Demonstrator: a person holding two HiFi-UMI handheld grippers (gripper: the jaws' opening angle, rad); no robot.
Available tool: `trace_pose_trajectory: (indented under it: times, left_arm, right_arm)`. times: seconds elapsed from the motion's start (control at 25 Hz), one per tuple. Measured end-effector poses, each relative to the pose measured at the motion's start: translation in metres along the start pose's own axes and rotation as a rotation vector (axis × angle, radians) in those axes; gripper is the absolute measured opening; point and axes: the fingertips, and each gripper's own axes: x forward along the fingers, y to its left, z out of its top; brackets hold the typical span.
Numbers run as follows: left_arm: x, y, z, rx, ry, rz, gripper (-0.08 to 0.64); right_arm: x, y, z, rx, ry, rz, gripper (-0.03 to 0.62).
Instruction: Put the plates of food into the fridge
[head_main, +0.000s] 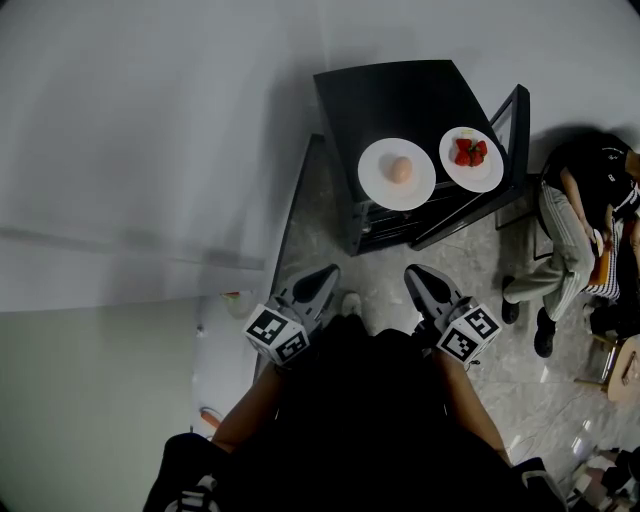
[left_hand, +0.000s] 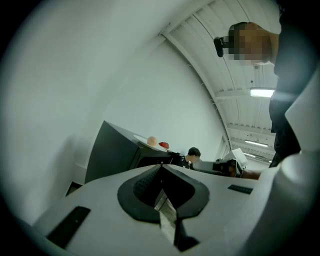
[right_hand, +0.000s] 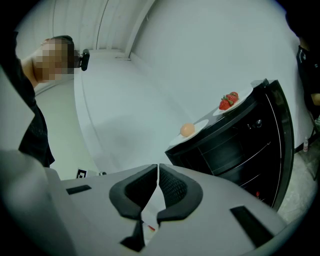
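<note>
1. We are holding the left gripper low at the left, close to our body and well apart from the plates. In the left gripper view its jaws are meeting at the tips, clenched on nothing.
2. Ahead of us the small black fridge is standing against the white wall, with its door hanging open on the right side. Both plates of food are sitting on its top, not inside.
3. The left plate is carrying one round, peach-coloured piece of food and is overhanging the front edge of the top a little. We are seeing the same plate and the round piece in the right gripper view.
4. We are holding the right gripper just below that plate in the head view, pointing toward the fridge but touching nothing. Its jaws are pressed together and empty.
5. The right plate is lying just beside the first and is holding red strawberries, which are also showing in the right gripper view.
6. At the far right a person is sitting on a chair, well apart from the fridge, with both feet on the pale marbled floor.
</note>
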Motion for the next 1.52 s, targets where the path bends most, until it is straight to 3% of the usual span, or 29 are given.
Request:
trace_pose_trajectory:
  times: [0.28,0.6,0.72,0.84,1.12,1.52]
  left_arm:
    - [0.009,0.012,0.003,-0.003,0.002,-0.011,0.023]
    - [0.020,0.021,0.012,-0.014,-0.003,0.025,0.023]
    - [0.024,0.020,0.015,-0.012,-0.010,0.053,0.023]
    - [0.026,0.017,0.019,-0.004,-0.008,0.074,0.023]
    - [0.032,0.018,0.019,0.006,-0.006,0.115,0.025]
    - [0.046,0.029,0.023,0.020,-0.002,0.139,0.025]
  right_arm:
    - [0.015,-0.011,0.011,0.049,-0.021,-0.003,0.028]
    - [0.027,-0.034,0.028,0.205,-0.065,-0.002,0.032]
    - [0.032,-0.041,0.032,0.288,-0.077,0.022,0.111]
    - [0.037,-0.044,0.037,0.357,-0.094,0.038,0.112]
    - [0.049,-0.062,0.051,0.448,-0.155,0.050,0.129]
    - [0.070,-0.080,0.056,0.570,-0.165,0.059,0.130]
